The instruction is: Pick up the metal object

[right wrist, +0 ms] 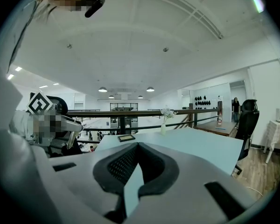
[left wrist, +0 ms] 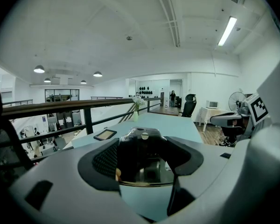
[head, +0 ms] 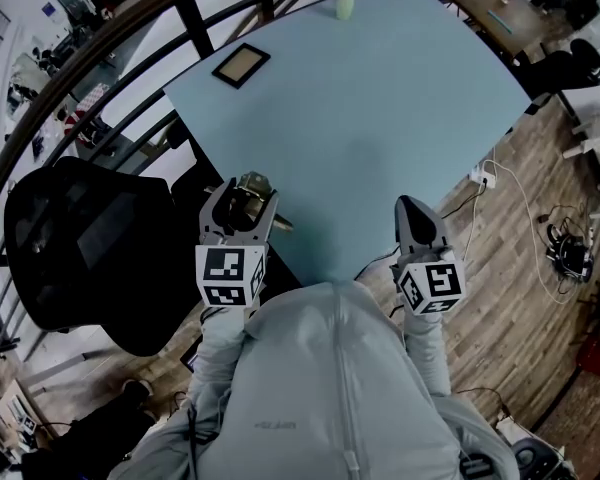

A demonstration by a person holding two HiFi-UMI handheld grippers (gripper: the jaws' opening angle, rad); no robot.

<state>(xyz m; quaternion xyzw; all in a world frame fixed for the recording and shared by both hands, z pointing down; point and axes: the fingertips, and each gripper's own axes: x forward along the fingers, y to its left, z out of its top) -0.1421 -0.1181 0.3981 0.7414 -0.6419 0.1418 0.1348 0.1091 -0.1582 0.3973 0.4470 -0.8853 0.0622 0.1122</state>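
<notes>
The metal object (head: pixel 253 183) is a shiny, rounded piece with a small knob on top. My left gripper (head: pixel 242 200) is shut on it and holds it over the near left corner of the light blue table (head: pixel 380 118). In the left gripper view the metal object (left wrist: pixel 144 141) fills the gap between the dark pads of the left gripper (left wrist: pixel 142 153). My right gripper (head: pixel 412 213) is at the table's near edge, shut with nothing in it. In its own view the right gripper (right wrist: pixel 139 146) has its pads meeting at the tips.
A dark-framed flat panel (head: pixel 241 65) lies at the table's far left. A small vase of flowers (head: pixel 346 4) stands at the far edge. A black chair (head: pixel 90 248) is to my left, beside a dark railing (head: pixel 130 38). A white cable (head: pixel 510 183) lies on the wooden floor at the right.
</notes>
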